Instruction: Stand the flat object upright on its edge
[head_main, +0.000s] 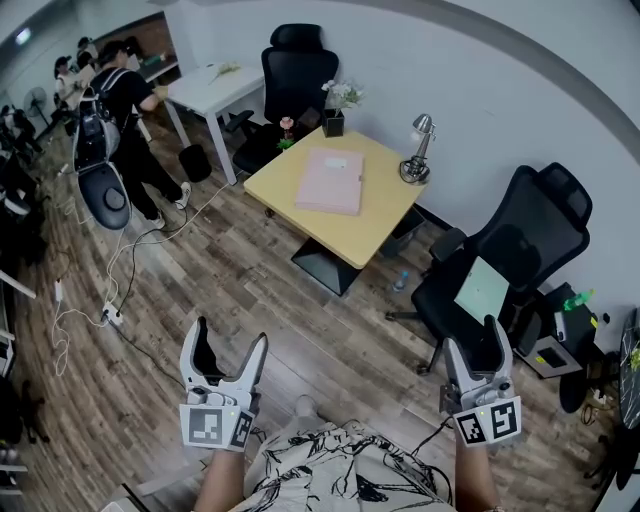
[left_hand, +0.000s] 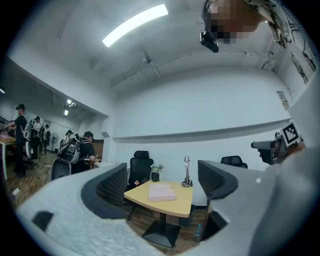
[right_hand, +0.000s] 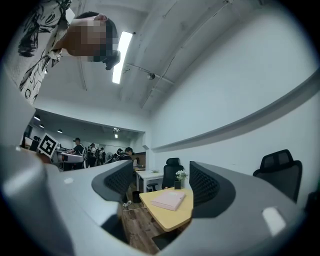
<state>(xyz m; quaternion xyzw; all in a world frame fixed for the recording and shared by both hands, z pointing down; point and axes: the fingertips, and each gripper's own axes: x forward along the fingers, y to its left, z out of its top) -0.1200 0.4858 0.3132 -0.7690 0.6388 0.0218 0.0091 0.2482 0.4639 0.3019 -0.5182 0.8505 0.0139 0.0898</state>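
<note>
The pink folder (head_main: 330, 182) lay flat on the surface (head_main: 385, 215), untouched. The left gripper (head_main: 230, 345) and right gripper (head_main: 472, 345) were held well apart from that surface, jaws released and empty. An approach was judged the next move.

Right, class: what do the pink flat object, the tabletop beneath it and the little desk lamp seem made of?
Flat pink rectangular object: matt, perhaps card or plastic; no glare. Pale yellow tabletop: smooth laminate or wood, even colour. Small silver desk lamp: probably polished metal; bright glints.
</note>
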